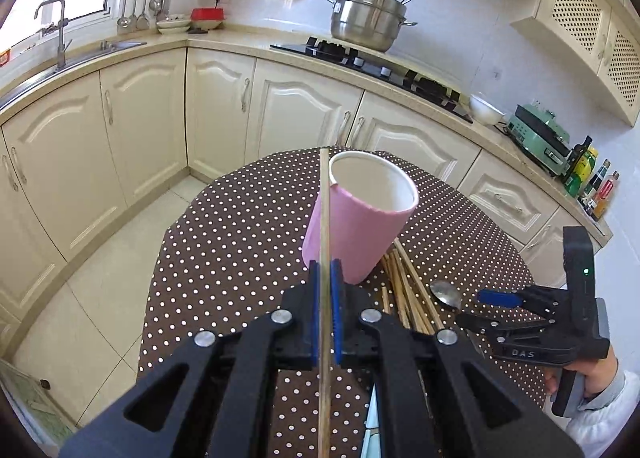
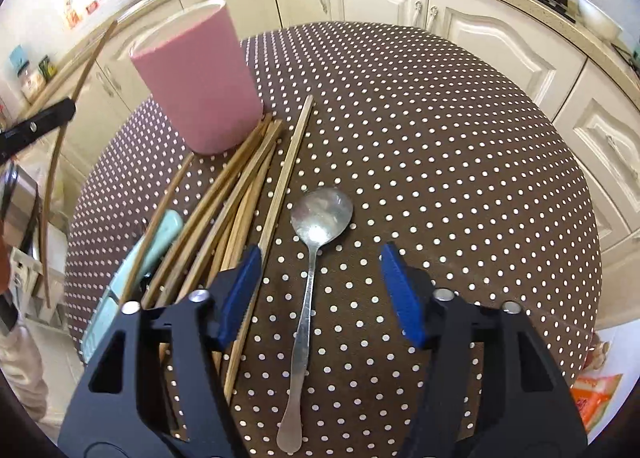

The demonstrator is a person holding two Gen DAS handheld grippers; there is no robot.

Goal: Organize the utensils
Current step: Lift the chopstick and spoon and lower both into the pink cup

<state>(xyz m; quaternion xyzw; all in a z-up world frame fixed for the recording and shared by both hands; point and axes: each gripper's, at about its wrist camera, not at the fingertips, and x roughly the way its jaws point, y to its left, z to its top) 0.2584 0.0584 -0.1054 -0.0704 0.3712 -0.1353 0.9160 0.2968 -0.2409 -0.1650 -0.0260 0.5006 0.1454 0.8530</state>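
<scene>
On the table [image 2: 440, 138], the cup [image 2: 200, 78] stands at eleven o'clock of the spoon [image 2: 316, 226]; the chopsticks [image 2: 240, 194] lie at nine o'clock of the spoon, touching the cup's base.

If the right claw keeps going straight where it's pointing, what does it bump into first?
Probably the metal spoon. It lies on the dotted tablecloth between the open right claw tips, though depth is hard to judge.

Pink cup [image 2: 200, 78] upright; chopsticks [image 2: 236, 194], spoon [image 2: 316, 234] flat beside it.
</scene>
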